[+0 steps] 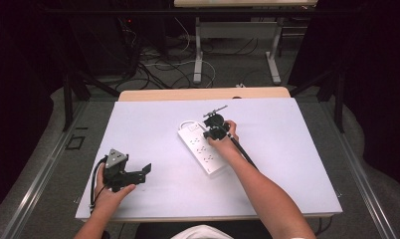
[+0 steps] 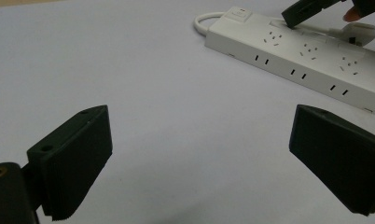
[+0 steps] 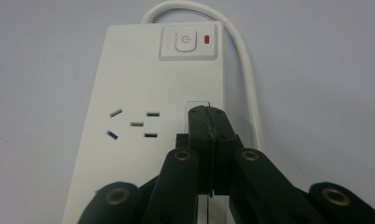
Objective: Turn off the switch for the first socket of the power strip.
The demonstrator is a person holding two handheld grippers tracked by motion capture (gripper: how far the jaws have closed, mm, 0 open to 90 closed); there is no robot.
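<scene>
A: Nearest us, our left hand-held gripper (image 1: 138,174) rests on the counter (image 1: 287,189) at the near left, jaws spread wide with nothing between them, angled toward the middle.

B: And the left hand (image 1: 111,191) wraps its body from behind, forearm low. Farther out?

A: The white power strip (image 1: 204,148) lies flat near the counter's middle, running diagonally, its white cord (image 3: 241,46) looping off the far end. Our right hand-held gripper (image 3: 208,122) is tipped down onto it, jaws pressed together, tip on the strip's top face just short of the power switch (image 3: 185,41), beside a socket. Whether it pinches anything there, we cannot tell.

B: The right forearm reaches diagonally forward, wrist bent down. How would the strip handle, do we think?

A: Rigid plastic shell, light, smooth, so likely to skate on the counter if pushed. We'd grip across its narrow width, mid-length. The cord looks springy and may tug.
</scene>
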